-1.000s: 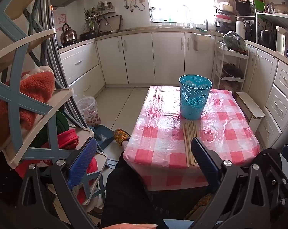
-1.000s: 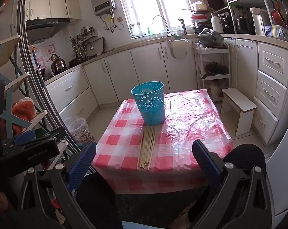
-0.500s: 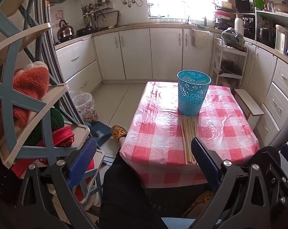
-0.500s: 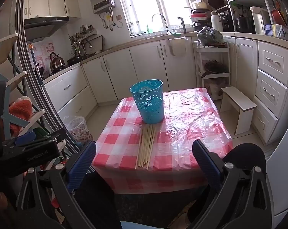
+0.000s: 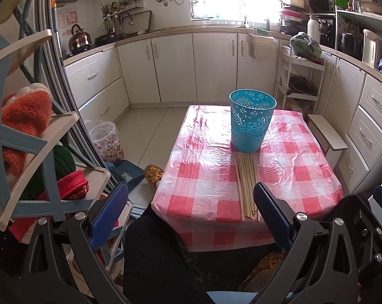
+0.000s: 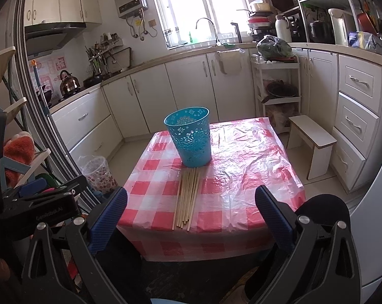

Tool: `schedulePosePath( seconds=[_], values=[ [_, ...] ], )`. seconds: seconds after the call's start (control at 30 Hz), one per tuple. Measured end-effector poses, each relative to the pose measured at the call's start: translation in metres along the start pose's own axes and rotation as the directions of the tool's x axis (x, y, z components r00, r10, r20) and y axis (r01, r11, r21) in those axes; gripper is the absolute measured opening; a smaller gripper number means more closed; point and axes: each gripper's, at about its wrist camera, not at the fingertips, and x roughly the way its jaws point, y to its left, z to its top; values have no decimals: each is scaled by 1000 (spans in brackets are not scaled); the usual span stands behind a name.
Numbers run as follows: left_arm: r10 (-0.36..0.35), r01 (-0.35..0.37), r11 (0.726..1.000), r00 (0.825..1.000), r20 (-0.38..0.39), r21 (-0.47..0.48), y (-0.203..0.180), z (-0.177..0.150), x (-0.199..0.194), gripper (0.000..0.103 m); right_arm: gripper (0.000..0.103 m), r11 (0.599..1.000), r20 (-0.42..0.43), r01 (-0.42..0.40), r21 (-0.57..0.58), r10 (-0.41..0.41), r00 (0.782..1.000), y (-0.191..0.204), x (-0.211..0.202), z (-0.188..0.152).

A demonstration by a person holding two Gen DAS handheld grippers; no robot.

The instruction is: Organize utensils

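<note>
A bundle of several wooden chopsticks (image 5: 246, 185) lies flat on the red-and-white checked tablecloth (image 5: 297, 167), pointing from the table's near edge toward an upright, perforated teal basket (image 5: 251, 124). In the right wrist view the chopsticks (image 6: 187, 197) lie just in front of the basket (image 6: 191, 136). My left gripper (image 5: 188, 215) is open and empty, held back from the near edge of the table. My right gripper (image 6: 191, 215) is open and empty, also short of the table edge.
A shelf rack (image 5: 26, 152) with red and green cloth items stands close on the left. A small white stool (image 6: 312, 139) is right of the table. White cabinets (image 5: 175, 65) line the walls. A bagged bin (image 5: 104, 139) sits on the floor at the left.
Both grippers have risen and moved slightly toward the table; the table, basket and chopsticks sit lower and a bit nearer in both views. Nothing on the table has moved.
</note>
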Motion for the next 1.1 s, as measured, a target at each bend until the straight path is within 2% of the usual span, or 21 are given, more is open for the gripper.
schedulePosePath(
  seconds=[0.33,0.67,0.73,0.8,0.93,1.0,1.07,1.1],
  values=[
    [-9,8,1000,998,-61,-16,-5,12,51,95,97,999,-79,34,8,-34,996,-8,51,4],
    [-12,10,1000,992,-124,-20,-10,14,85,95,97,999,-155,51,9,-49,987,-23,103,3],
    [-11,9,1000,991,-135,-21,-10,14,90,95,93,999,-188,54,-2,-53,981,-28,122,1],
    [-8,6,1000,990,-144,-19,-11,14,95,95,80,998,-226,55,-24,-59,972,-30,144,-2],
    [-1,-2,1000,987,-158,-22,-9,14,105,95,72,999,-284,34,-27,-41,958,-31,176,-6],
    [4,-8,1000,986,-164,-21,-9,15,110,95,60,999,-302,26,-39,-37,953,-27,188,-6],
    [4,-9,1000,986,-169,-29,-7,15,115,95,53,999,-325,14,-51,-30,945,-23,203,-6],
    [3,-8,999,985,-174,-33,-6,15,117,95,46,998,-336,12,-61,-32,941,-21,211,-6]
  ],
)
